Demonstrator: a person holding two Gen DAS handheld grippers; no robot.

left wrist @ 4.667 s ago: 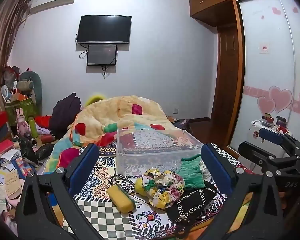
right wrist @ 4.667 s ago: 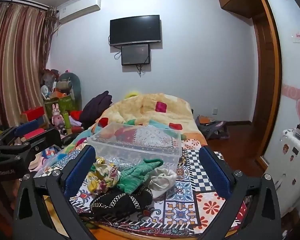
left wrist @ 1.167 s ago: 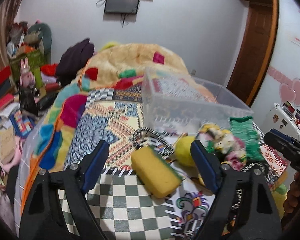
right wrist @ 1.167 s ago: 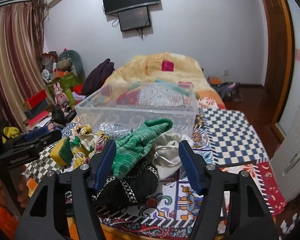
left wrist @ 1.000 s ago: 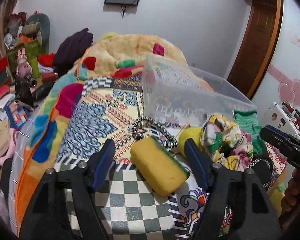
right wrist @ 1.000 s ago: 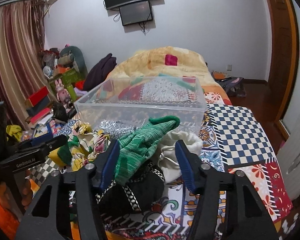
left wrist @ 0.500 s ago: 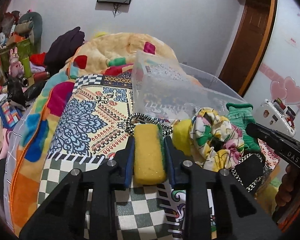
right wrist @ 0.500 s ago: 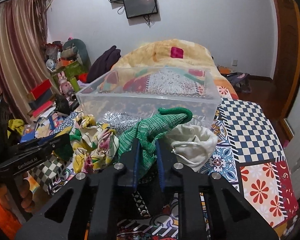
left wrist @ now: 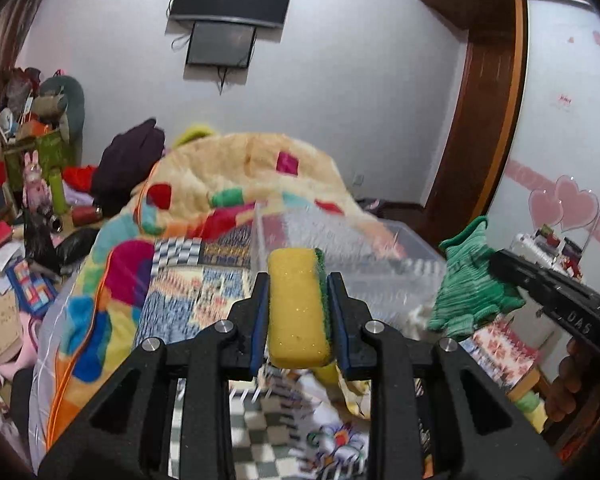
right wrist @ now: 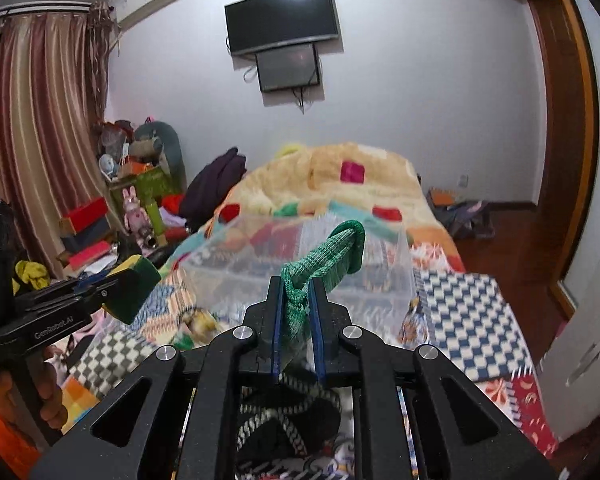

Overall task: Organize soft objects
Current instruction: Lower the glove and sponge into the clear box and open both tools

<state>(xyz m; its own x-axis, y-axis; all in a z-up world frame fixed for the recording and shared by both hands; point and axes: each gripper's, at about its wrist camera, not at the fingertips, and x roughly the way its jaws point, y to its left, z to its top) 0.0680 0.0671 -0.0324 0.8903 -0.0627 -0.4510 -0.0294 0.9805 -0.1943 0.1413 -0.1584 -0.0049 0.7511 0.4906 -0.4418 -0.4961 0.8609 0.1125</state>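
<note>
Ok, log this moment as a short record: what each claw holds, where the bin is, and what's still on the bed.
left claw: shut on yellow-green sponge, lifted off the bed
right claw: shut on green knit glove, lifted
clear plastic bin: on the bed, ahead of both claws
still on bed: black patterned item, below the right claw
bedcover: patchwork, checkered

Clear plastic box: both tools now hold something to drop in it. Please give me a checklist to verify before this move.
1. Left tool shut on yellow sponge: ok.
2. Right tool shut on green knit glove: ok.
3. Both items lifted off the bed: ok.
4. Clear plastic box open on top: ok.
5. Items already above the box opening: not ok, both are short of it.
6. Glove grip secure: cannot tell.
</note>
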